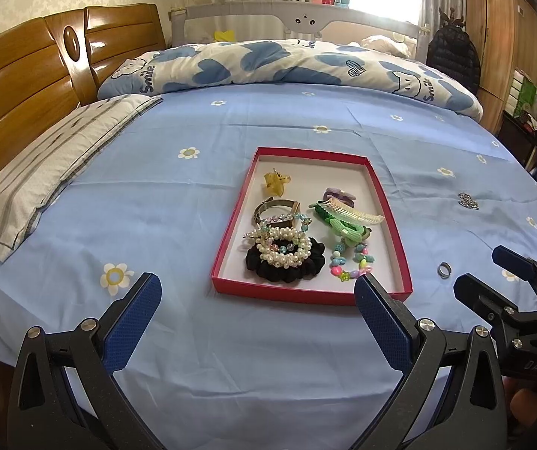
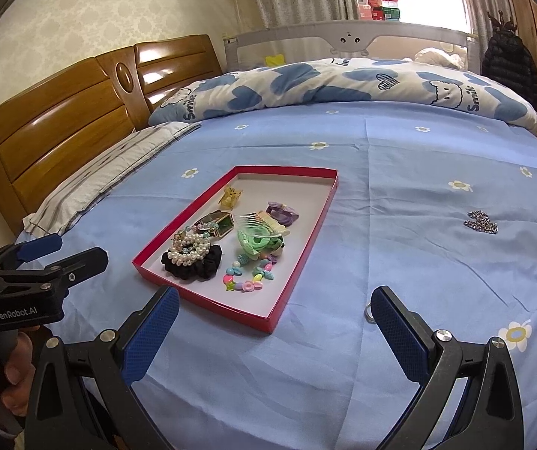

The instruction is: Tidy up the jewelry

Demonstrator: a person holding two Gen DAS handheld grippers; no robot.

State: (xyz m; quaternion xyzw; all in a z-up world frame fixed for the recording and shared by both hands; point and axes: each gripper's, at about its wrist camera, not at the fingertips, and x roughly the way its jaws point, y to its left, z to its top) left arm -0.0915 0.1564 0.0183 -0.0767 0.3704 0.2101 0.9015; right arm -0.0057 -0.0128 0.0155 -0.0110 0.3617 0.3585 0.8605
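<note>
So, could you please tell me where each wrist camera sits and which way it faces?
Left wrist: rides on the left gripper, low over the bed near its edge, facing the red tray dead ahead; both its fingers show, spread, with the right gripper at the right edge.
Right wrist: rides on the right gripper, further right, facing the same way, with the tray left of centre; its fingers are spread, and the left gripper and a hand show at left.
Shared: tray, ring, silver chain, headboard, quilt.

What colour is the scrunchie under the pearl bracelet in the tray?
Black. The scrunchie lies beneath the pearl bracelet in the red-rimmed tray; the left wrist view shows it best.
</note>
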